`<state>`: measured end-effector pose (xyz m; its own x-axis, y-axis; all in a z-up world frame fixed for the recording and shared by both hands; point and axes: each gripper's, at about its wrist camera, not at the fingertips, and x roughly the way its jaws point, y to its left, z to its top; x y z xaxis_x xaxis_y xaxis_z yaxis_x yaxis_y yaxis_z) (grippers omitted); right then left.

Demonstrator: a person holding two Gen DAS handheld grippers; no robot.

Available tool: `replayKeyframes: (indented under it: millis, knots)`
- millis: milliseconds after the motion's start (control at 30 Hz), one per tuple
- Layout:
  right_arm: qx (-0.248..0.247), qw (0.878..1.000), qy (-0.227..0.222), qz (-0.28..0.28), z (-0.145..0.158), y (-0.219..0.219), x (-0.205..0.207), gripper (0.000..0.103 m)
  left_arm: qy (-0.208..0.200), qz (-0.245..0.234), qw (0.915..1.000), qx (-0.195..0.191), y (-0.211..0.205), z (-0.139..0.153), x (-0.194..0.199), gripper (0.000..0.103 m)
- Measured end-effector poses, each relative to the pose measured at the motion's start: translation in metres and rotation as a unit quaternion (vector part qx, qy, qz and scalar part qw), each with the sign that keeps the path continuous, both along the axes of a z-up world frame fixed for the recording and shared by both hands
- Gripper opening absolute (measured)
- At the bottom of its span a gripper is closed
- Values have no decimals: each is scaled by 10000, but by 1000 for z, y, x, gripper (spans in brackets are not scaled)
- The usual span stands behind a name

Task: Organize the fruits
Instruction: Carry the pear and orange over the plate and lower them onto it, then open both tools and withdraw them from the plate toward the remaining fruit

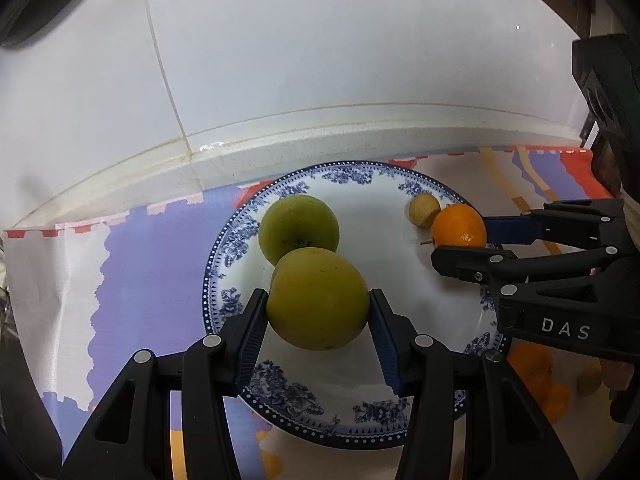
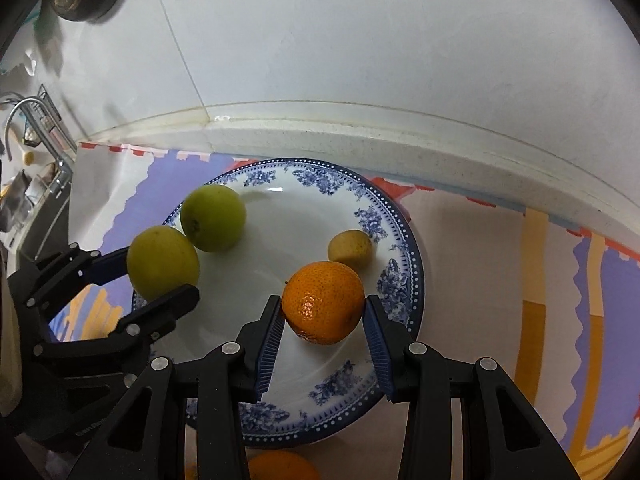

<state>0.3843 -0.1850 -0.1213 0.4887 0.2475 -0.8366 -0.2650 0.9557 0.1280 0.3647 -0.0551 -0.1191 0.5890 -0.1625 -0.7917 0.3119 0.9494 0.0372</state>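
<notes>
A green apple (image 1: 318,298) is clamped between the blue ribbed pads (image 1: 253,334) of the left gripper (image 1: 318,312), held over the near-left part of a blue-and-white floral plate (image 1: 304,400); whether it rests on the plate cannot be told. A second green apple (image 1: 298,226) is seen on the plate just behind it, touching it in view. An orange (image 2: 323,302) is gripped by the right gripper (image 2: 323,320) over the plate's right side. A small yellowish fruit (image 2: 350,249) is seen on the plate, just behind the orange. The plate is set on a patterned mat (image 1: 152,264) beside a white tiled wall (image 1: 320,40). More orange fruit (image 2: 280,466) is glimpsed off the plate's near edge.
</notes>
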Motion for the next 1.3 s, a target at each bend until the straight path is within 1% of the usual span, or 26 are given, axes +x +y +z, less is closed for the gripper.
replayKeyframes:
  millis: [100,167,267,333,400,533,600,733,767,800,833,933,1000,1067,1133,1200,1300]
  knots:
    - [-10,10000,18,-1,-2,1,2,42,40,20,10000,14,-1,-2,2,50]
    - [-2,10000,40,-26,-3,1,3,42,-95,30,9999,9,0,2,1,50]
    - [9,10000,72,-39,-4,2,4,42,-252,13,9996,80,-1,9,1,56]
    - [77,9999,118,-68,-4,1,4,44,-270,30,9996,53,1,13,0,56]
    - [156,9998,86,-89,-1,1,1,52,-270,58,9996,1,3,17,-3,56]
    - [-30,9998,-111,-156,8,0,-10,52,-376,117,9992,-76,8,28,-15,56]
    - [-92,9995,-231,-201,15,-1,-18,52,-465,137,9987,-129,10,37,-23,63]
    - [-135,9983,-475,-303,33,-4,-36,53,-645,163,9976,-209,14,54,-39,69]
    - [-119,9978,-549,-346,38,-5,-41,56,-695,173,9972,-236,14,59,-44,72]
    - [-107,9972,-632,-390,44,-6,-47,60,-758,191,9966,-271,16,64,-50,73]
    - [-115,9962,-732,-449,50,-8,-53,61,-807,197,9961,-302,16,68,-55,73]
    - [-160,9936,-984,-537,64,-11,-69,62,-954,243,9945,-367,19,79,-71,80]
    - [-173,9913,-1124,-670,74,-16,-81,66,-1100,250,9929,-373,19,87,-83,84]
    - [-173,9888,-1260,-777,81,-19,-93,67,-1232,249,9915,-336,19,93,-93,87]
    - [-212,9864,-1387,-857,87,-22,-105,67,-1345,234,9901,-323,18,98,-105,88]
    - [-253,9839,-1499,-943,92,-25,-119,71,-1405,249,9891,-357,19,102,-118,89]
    - [-287,9809,-1605,-1058,96,-29,-137,72,-1495,287,9876,-370,19,106,-133,89]
